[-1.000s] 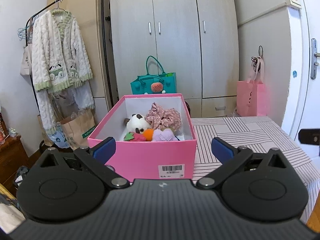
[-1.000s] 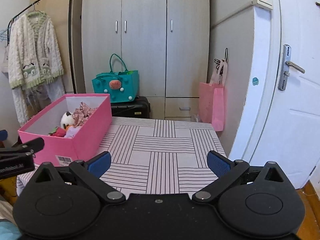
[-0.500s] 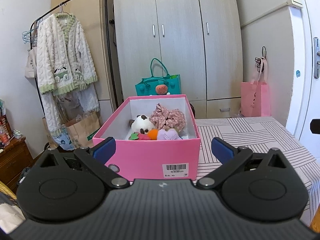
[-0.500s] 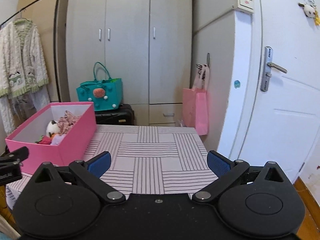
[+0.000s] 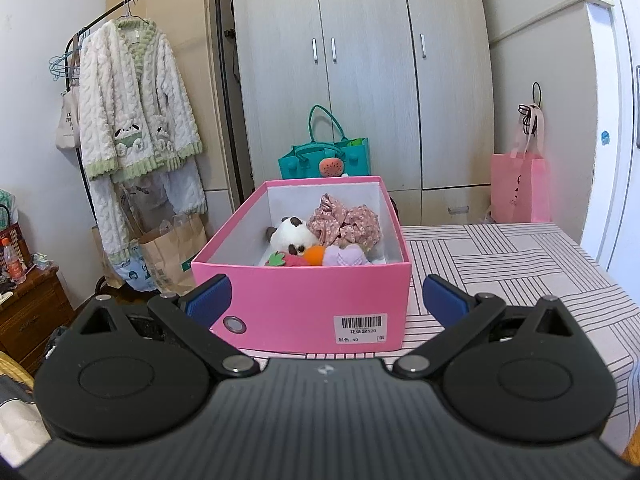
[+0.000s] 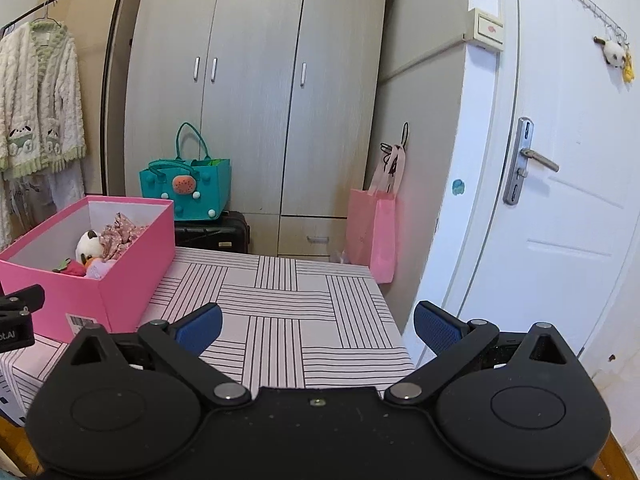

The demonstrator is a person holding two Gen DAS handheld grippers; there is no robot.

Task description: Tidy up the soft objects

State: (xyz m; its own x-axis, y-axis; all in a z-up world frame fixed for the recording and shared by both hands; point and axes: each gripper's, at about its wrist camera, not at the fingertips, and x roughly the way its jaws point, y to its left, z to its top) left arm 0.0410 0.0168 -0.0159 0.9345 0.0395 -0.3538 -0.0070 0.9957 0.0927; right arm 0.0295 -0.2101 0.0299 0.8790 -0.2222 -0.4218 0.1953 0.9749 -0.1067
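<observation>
A pink box (image 5: 280, 300) stands on the striped table (image 5: 500, 264). It holds a panda plush (image 5: 288, 234), a floral pink cloth (image 5: 346, 222), a strawberry toy (image 5: 286, 260), an orange ball (image 5: 314, 254) and a lilac soft item (image 5: 344, 258). My left gripper (image 5: 326, 294) is open and empty, just in front of the box's near wall. My right gripper (image 6: 316, 326) is open and empty over the table's near edge, to the right of the box (image 6: 112, 280). The left gripper's tip shows at the left edge of the right wrist view (image 6: 18, 312).
A teal bag (image 5: 324, 160) and a black suitcase (image 6: 212, 232) stand behind the table by the wardrobe (image 5: 360, 60). A pink bag (image 6: 372, 232) hangs at the right. A clothes rack with a white robe (image 5: 132, 120) stands at the left. A white door (image 6: 560, 160) is at the right.
Both grippers have pulled back and tilted up a little; the box and table sit lower in both views. Both stay open and empty. The toys have not moved.
</observation>
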